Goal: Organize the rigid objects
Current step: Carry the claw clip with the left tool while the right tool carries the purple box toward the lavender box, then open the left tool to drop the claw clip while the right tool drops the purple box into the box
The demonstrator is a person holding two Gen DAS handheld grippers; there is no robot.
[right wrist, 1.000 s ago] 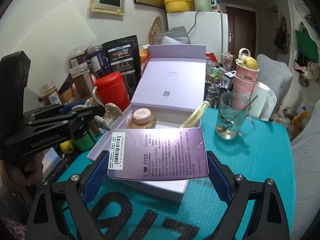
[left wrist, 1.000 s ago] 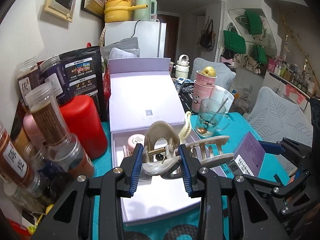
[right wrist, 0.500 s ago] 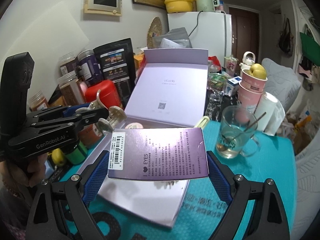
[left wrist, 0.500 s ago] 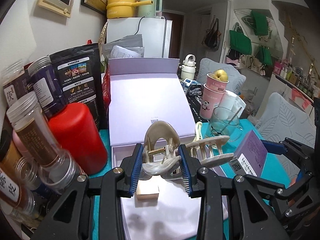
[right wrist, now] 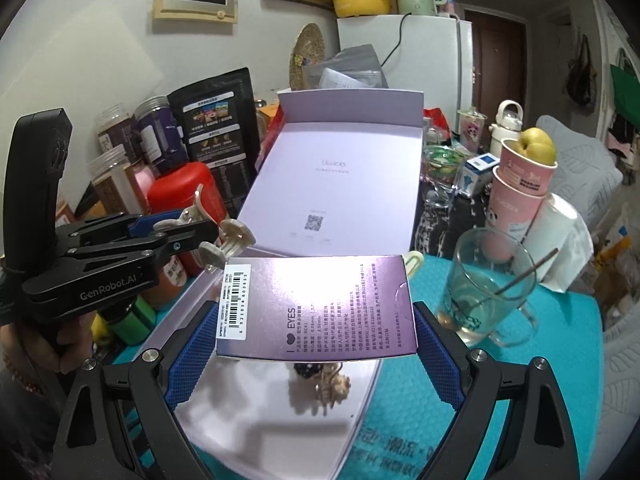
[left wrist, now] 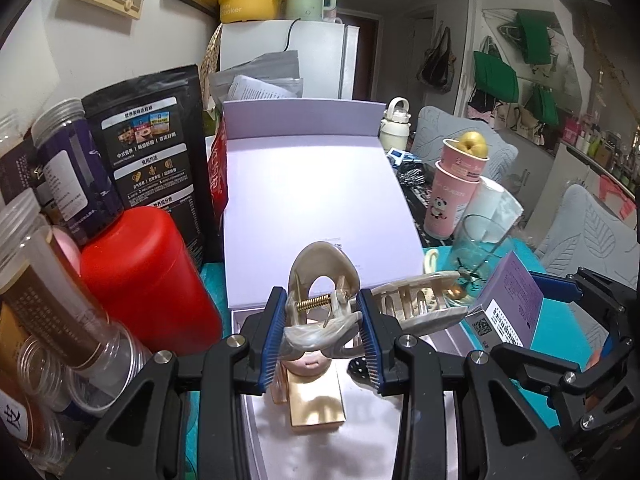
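Two claws are each clenched on a rigid item above the open lavender gift box (left wrist: 320, 200), which lies on the teal mat of the bench (right wrist: 560, 360). Your left claw (left wrist: 322, 334) grips a glossy, marbled cream hair clip (left wrist: 320, 280) at its hinge, where a coiled brass spring shows; the curved teeth project rightward past the blue ribbed pads (left wrist: 272, 336). Your right claw (right wrist: 316, 344) clamps a flat purple carton (right wrist: 316, 308), matte-sheened, printed "EYES", with a white barcode label at its left end. Inside the box tray lie a gold rectangular bar (left wrist: 316, 400) and a round pink piece (left wrist: 306, 364), the latter half hidden behind the clip. A dark bead cluster and a pale ornament (right wrist: 328, 384) sit blurred under the carton; their material cannot be made out. Beside the box stand a smooth red canister (left wrist: 144, 280) and a clear glass mug (right wrist: 488, 292) holding a thin stick.
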